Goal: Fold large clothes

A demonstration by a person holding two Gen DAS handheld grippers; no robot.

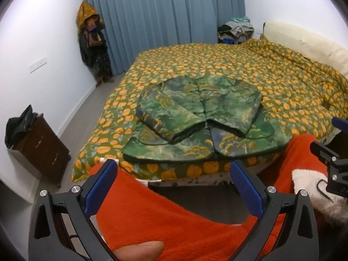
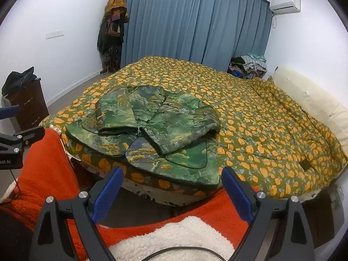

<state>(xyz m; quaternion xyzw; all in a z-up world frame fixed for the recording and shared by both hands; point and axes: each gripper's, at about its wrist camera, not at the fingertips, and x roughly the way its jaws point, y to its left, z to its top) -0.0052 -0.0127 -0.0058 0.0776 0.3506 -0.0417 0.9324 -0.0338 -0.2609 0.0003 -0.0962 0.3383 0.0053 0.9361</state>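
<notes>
A green patterned jacket [image 1: 202,117] lies flat on the near edge of the bed, both sleeves folded in over its front; it also shows in the right wrist view [image 2: 156,128]. My left gripper [image 1: 174,174] is open and empty, held back from the bed over the person's red fleece. My right gripper [image 2: 171,180] is open and empty, just short of the jacket's hem. The right gripper's body shows at the right edge of the left wrist view [image 1: 332,161], and the left gripper's body shows at the left edge of the right wrist view [image 2: 15,145].
The bed has a green cover with orange print [image 2: 261,119] and a cream headboard [image 2: 308,100] at right. A dark wooden cabinet [image 1: 41,145] stands at left. Clothes hang in the corner [image 2: 112,34] by blue curtains [image 2: 191,26]. A clothes pile [image 2: 250,65] lies beyond the bed.
</notes>
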